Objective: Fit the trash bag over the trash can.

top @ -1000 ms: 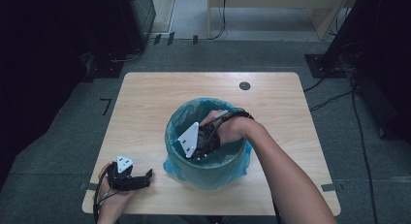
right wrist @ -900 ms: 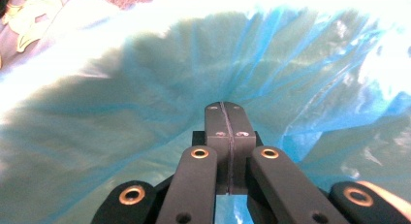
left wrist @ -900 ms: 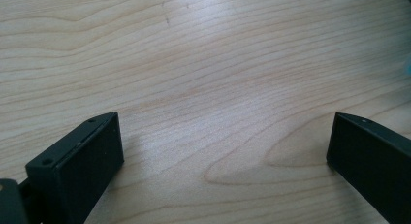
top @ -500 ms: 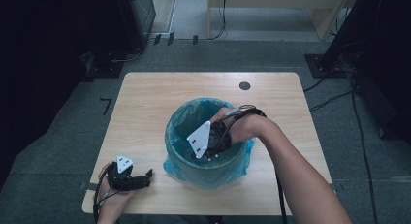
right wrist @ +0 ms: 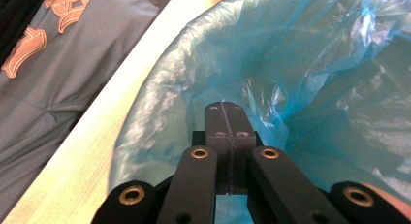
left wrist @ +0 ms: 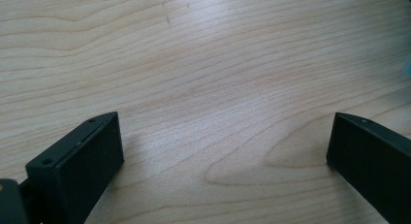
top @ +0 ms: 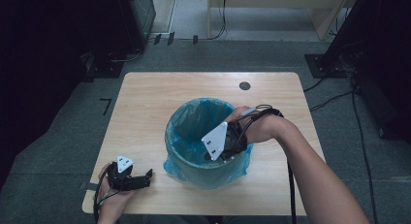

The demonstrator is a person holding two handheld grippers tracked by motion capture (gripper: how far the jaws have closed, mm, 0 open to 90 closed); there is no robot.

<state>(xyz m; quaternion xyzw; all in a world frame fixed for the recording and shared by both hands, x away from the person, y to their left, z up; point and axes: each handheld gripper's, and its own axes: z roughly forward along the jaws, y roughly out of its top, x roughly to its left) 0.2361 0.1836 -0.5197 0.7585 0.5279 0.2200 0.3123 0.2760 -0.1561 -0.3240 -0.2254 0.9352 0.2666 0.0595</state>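
Two jaws pressed together | right gripper [right wrist: 226, 112] | bin liner [right wrist: 310, 64] bottom hidden, perhaps empty

- The high view is dim and soft; the counter [top: 160, 103] is the brightest area, and the room's left and right edges sink into near black.
- The bin liner [top: 194, 124] casts a faint shadow on the counter.
- In the left gripper view, the wood grain is sharp under even light, with soft shadows beside the jaws.
- In the right gripper view, glare whitens the liner's folds, and the counter edge is overexposed and blurred.
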